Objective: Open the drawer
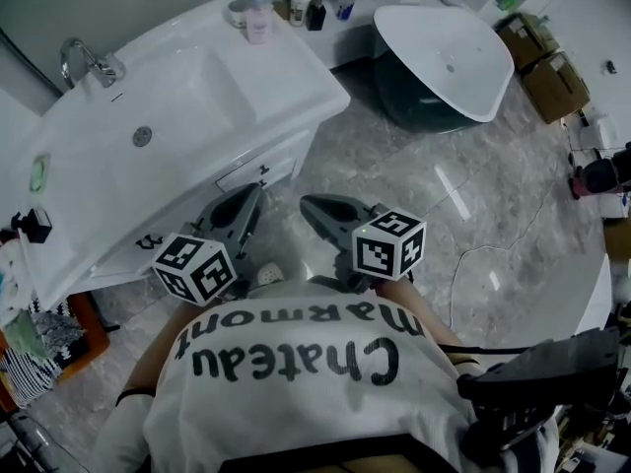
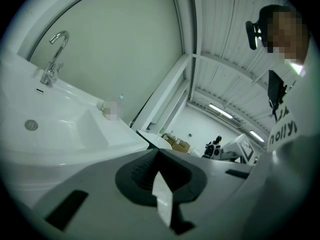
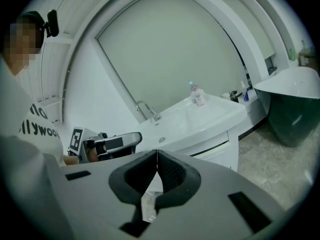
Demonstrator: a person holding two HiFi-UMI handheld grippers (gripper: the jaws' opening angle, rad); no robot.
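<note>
All pulling is remaining: off the wide grey floor point(image 1: 473, 225), the white vanity point(image 1: 296, 77) is showing its drawer point(image 1: 276, 166) shut below the counter edge. The left gripper point(image 1: 252, 193) and right gripper point(image 1: 308, 205) are hovering near its front, both clenched on nothing. Open floor is leaving room for drawing back.

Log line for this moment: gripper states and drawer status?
step: pre-contact | left gripper: shut, empty | right gripper: shut, empty | drawer: closed, untouched, just ahead of both grippers
</note>
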